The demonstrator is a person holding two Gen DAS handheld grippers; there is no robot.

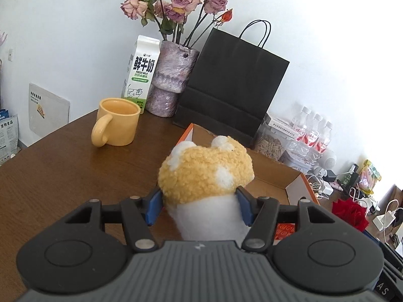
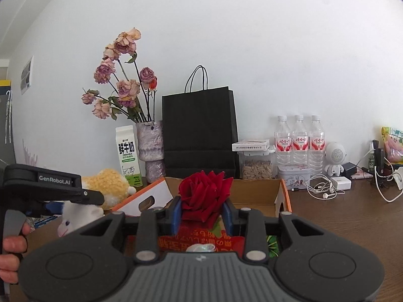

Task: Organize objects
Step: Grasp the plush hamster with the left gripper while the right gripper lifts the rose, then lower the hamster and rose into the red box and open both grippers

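Clamped between the blue pads of the left gripper [image 1: 199,205], low in the middle of the left wrist view, is a plush toy [image 1: 205,173] with a curly yellow top and a white body; the jaws press its white part from both sides. Low in the right wrist view, the right gripper [image 2: 201,214] is closed on a red rose [image 2: 205,195], whose bloom stands up between the pads above a red printed wrapper [image 2: 201,239].

Just beyond both grippers lies an open cardboard box [image 1: 274,176] with orange edges; the part of its floor that shows is bare brown card. In the left view the toy hangs over the box's near left edge.

At centre left of the left view, a yellow mug [image 1: 117,123] stands upright on the brown table [image 1: 63,176], with bare wood around and in front of it. Behind it, against the wall, stand a milk carton [image 1: 141,75], a mottled vase [image 1: 171,80] holding dried roses [image 1: 176,2], and a black paper bag [image 1: 231,83].

To the right in the right view, a clear jar of seeds [image 2: 257,167] sits beside three water bottles [image 2: 299,141], then a small white speaker [image 2: 333,157] and tangled white cables [image 2: 322,188].
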